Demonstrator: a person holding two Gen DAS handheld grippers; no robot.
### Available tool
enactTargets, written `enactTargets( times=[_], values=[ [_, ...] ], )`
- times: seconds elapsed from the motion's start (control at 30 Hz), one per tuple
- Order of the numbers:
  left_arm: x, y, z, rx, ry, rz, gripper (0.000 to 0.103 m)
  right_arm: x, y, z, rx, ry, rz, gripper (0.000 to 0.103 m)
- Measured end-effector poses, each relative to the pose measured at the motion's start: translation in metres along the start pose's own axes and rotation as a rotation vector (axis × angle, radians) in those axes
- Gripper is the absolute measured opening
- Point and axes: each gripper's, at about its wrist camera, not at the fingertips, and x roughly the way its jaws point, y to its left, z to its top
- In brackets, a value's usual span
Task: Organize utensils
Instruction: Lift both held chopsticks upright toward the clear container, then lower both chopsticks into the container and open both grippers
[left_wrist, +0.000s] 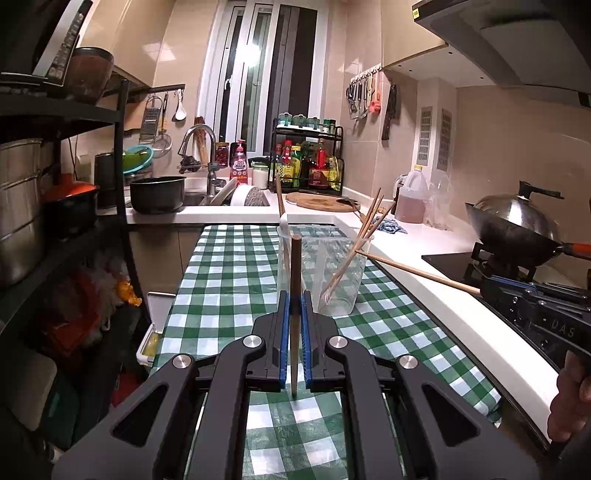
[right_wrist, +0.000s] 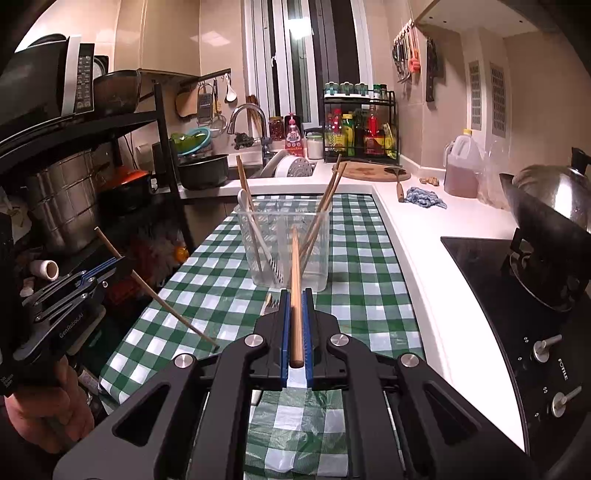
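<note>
Left wrist view: my left claw (left_wrist: 295, 306) pinching chopstick (left_wrist: 294, 280); right claw (right_wrist: 295, 306) pinching another chopstick (right_wrist: 295, 288), both above checkered table (right_wrist: 369, 295), near clear container (right_wrist: 284, 243).

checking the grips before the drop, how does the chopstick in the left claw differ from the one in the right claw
The left claw grips its chopstick crosswise, so it stands nearly upright; the right claw holds its chopstick lengthwise along the fingers, pointing ahead at the clear container. The left chopstick looks darker brown in its own view; the right one is lighter tan. Both are thin wooden sticks clamped between blue pads above the checked tablecloth.
</note>
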Motion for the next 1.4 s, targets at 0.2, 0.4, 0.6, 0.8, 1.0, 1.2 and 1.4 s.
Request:
enactTargets(
  times=[0.2,0.4,0.6,0.8,1.0,1.2,1.4],
  values=[
    [0.006,0.003,0.007,-0.008,0.009,-0.013,0.006,-0.003,0.002,0.011,-0.009,-0.024,0.001,0.006],
    [0.006,0.004,0.014,-0.003,0.000,-0.016,0.006,-0.004,0.001,0.017,-0.016,-0.031,0.006,0.006],
    [0.008,0.002,0.015,-0.002,0.007,-0.024,0.006,0.002,-0.002,0.026,-0.005,-0.038,0.010,0.006],
    [0.021,0.001,0.020,0.004,0.070,-0.036,0.006,0.018,0.001,0.043,-0.034,0.027,0.036,0.006],
    [0.034,0.000,0.028,0.017,0.118,-0.049,0.006,0.036,0.001,0.053,-0.027,0.050,0.039,0.006],
    [0.043,-0.001,0.030,0.019,0.126,-0.062,0.006,0.051,-0.004,0.046,0.012,0.042,0.043,0.007],
    [0.053,-0.001,0.031,0.024,0.140,-0.074,0.006,0.063,-0.008,0.040,0.023,0.052,0.040,0.006]
  ],
)
